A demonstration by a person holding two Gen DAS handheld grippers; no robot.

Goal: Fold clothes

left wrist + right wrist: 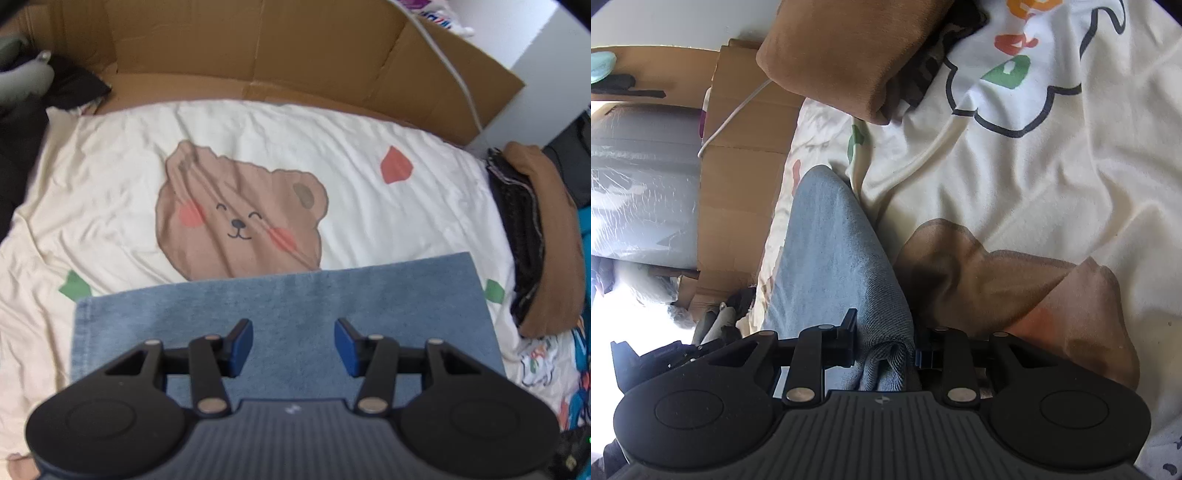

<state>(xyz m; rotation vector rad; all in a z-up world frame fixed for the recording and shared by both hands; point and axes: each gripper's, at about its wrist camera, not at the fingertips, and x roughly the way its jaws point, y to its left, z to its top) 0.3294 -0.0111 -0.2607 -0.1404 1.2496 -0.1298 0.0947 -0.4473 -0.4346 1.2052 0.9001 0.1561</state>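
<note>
Jaws first: the right gripper is pinching a bunched edge of the blue denim garment — cloth is gathered between both fingers and runs away from them in a long raised ridge. On the left gripper the jaws stand spread, nothing between them, hovering over the same denim where it lies flat.

Landmark = the bear print on the cream bedsheet. Denim lies on the near side of the bear, its far edge overlapping the bear's chin; in the left wrist view it reads as a neat flat rectangle, so it's prob. folded at least once already. Stack of dark and brown clothes sits well to the right of the bear, by the cardboard.

Judgement on the step: a fold looks under way w/ the right side lifted. To do it well — keep the pinch firm on all gathered layers, carry the edge over level so it lands square on the flat part, and use the left jaws to pin or catch the matching edge so the panel near the bear doesn't drag or skew. How many folds remain, can't tell.
</note>
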